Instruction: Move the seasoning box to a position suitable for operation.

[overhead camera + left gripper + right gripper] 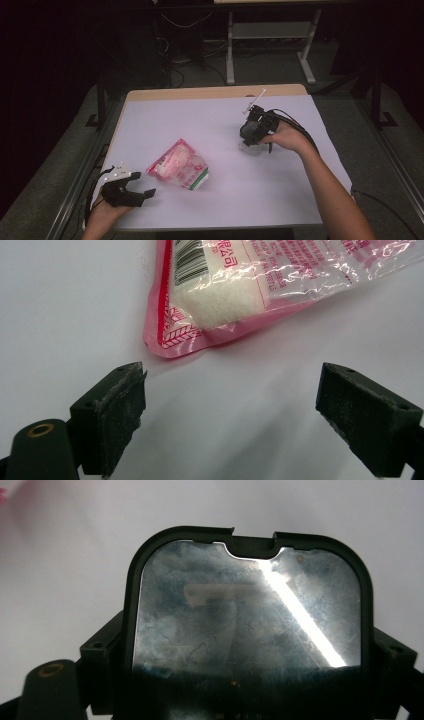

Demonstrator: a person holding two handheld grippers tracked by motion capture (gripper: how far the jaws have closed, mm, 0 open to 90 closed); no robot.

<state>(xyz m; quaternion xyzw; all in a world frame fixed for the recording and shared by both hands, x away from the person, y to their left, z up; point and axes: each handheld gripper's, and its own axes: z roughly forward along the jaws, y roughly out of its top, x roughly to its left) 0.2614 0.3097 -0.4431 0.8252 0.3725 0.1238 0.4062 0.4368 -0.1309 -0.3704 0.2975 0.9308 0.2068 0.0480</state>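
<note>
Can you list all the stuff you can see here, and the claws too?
table: one, white top with a wood edge, middle of the room.
bag: one, pink and clear with something white inside, lying on the table near the left claw.
tray: one, black rim with a shiny scratched face, between the right claw's jaws.
frame: one, grey metal, on the floor behind the table.
left claw: one, black, jaws wide open just short of the bag.
right claw: one, black, closed around the tray.
</note>
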